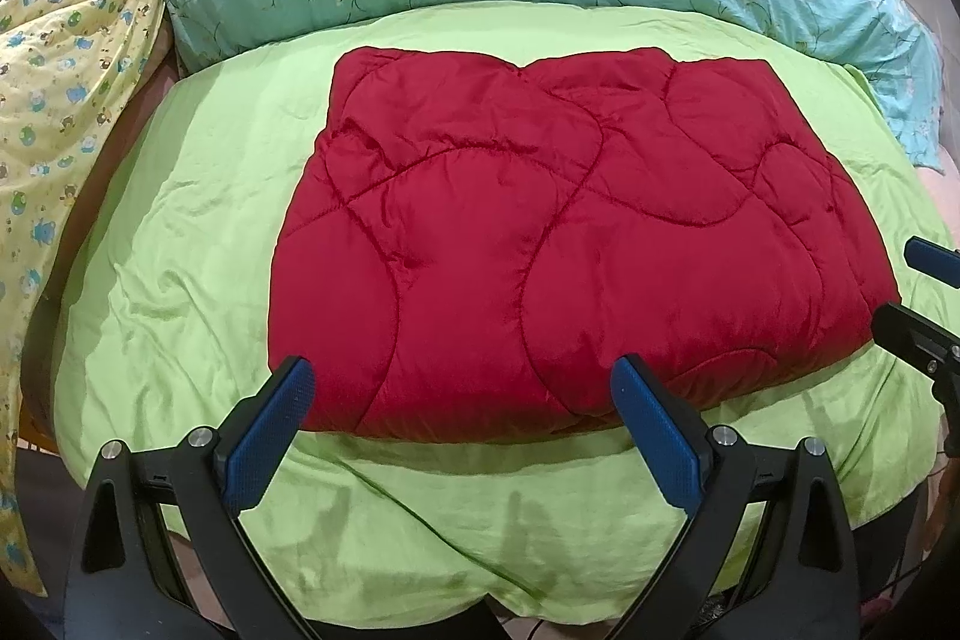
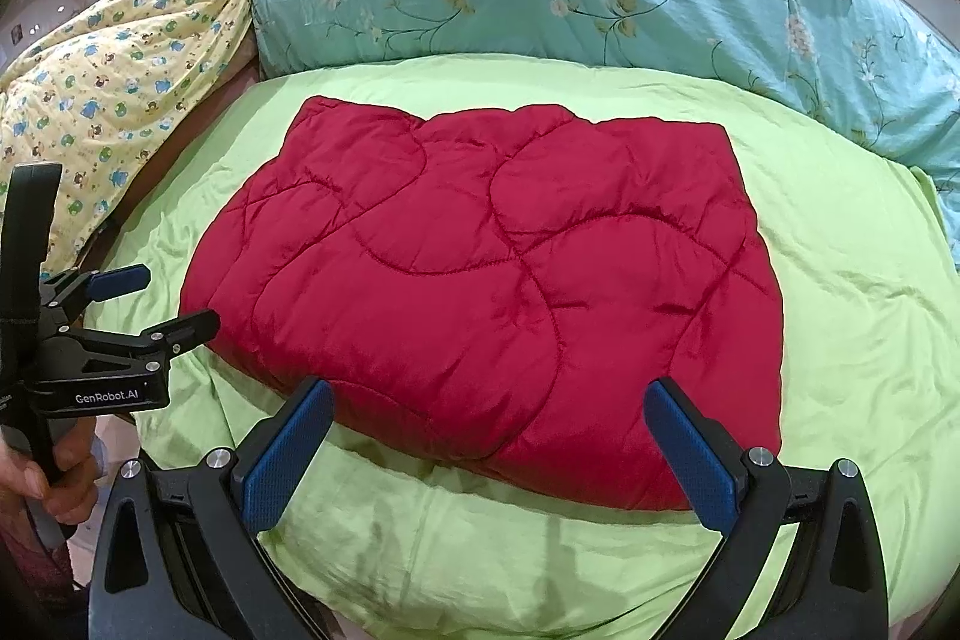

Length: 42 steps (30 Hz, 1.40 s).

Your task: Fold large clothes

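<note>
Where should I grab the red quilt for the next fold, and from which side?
Probably take the red quilt by its near edge, coming in low from the front. That edge is rounded, sits raised off the green sheet, and faces both open grippers, left gripper and right gripper, so one finger can slip underneath at each near corner.

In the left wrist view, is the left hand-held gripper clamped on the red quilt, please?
No, the left hand-held gripper stands wide open, its fingers framing the red quilt's near edge without pinching it.
</note>
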Each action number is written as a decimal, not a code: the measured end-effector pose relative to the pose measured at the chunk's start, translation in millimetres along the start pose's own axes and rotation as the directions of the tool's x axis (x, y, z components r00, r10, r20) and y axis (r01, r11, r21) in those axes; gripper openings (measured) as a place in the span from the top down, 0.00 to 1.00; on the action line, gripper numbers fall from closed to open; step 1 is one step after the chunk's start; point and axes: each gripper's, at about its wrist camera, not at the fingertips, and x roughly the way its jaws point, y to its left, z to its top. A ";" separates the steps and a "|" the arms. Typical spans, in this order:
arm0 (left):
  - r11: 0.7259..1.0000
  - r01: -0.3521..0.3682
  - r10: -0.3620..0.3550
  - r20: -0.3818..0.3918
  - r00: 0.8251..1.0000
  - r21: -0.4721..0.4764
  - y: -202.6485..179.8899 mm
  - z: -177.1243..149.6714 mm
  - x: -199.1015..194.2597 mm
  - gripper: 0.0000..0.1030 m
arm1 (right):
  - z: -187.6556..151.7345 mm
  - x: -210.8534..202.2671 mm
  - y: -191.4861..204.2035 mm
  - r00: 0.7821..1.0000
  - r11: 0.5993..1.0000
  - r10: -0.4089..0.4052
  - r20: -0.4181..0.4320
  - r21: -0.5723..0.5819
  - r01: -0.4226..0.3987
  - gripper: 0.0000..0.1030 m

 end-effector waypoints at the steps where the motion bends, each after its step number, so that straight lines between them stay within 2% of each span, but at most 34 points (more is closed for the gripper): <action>1: 1.000 -0.001 0.001 0.001 1.000 0.002 -0.2 0.4 0.0 0.03 | 0.1 0.5 -0.2 1.000 1.000 0.000 0.000 0.000 0.000 0.00; 24: 1.000 -0.006 0.006 0.016 1.000 0.011 -2.6 8.8 1.7 0.03 | 6.7 2.8 -3.3 1.000 1.000 -0.014 0.000 -0.004 0.014 0.00; 42: 1.000 -0.005 0.004 0.014 1.000 0.012 -1.9 13.0 10.1 0.03 | 7.7 20.2 -11.6 1.000 1.000 -0.014 -0.017 0.013 0.015 0.00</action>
